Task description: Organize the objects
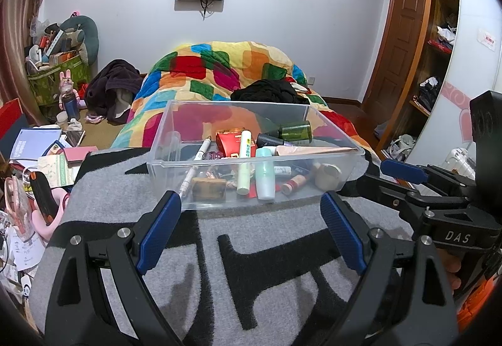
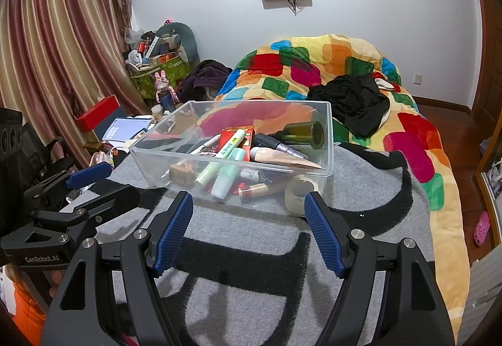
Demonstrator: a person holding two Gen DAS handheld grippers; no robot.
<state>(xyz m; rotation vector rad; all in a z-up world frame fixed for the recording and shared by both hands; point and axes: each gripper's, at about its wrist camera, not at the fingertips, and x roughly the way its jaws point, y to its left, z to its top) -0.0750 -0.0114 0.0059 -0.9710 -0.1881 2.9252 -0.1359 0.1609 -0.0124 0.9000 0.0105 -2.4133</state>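
A clear plastic bin [image 1: 175, 139] [image 2: 329, 139] stands on a grey and black blanket. Inside lie several cosmetics: a red box [image 1: 227, 140], a pale green tube [image 1: 244, 164] [image 2: 216, 168], a mint bottle [image 1: 265, 176] [image 2: 227, 175], a dark green glass bottle [image 1: 295, 131] [image 2: 302, 132], a tape roll [image 1: 328, 176] [image 2: 298, 192] and a white pen [image 1: 197, 161]. My left gripper [image 1: 251, 204] is open and empty just in front of the bin. My right gripper [image 2: 248, 204] is open and empty at the bin's near side. Each gripper shows in the other's view: the right one [image 1: 404, 172], the left one [image 2: 91, 173].
The blanket [image 1: 266, 252] [image 2: 251, 267] covers the bed's near end. A colourful quilt [image 1: 219, 70] [image 2: 313, 63] with black clothing [image 1: 273, 92] [image 2: 354, 101] lies behind the bin. Cluttered books and bags [image 1: 47, 151] fill the floor at left. A wardrobe [image 1: 439, 48] stands at right.
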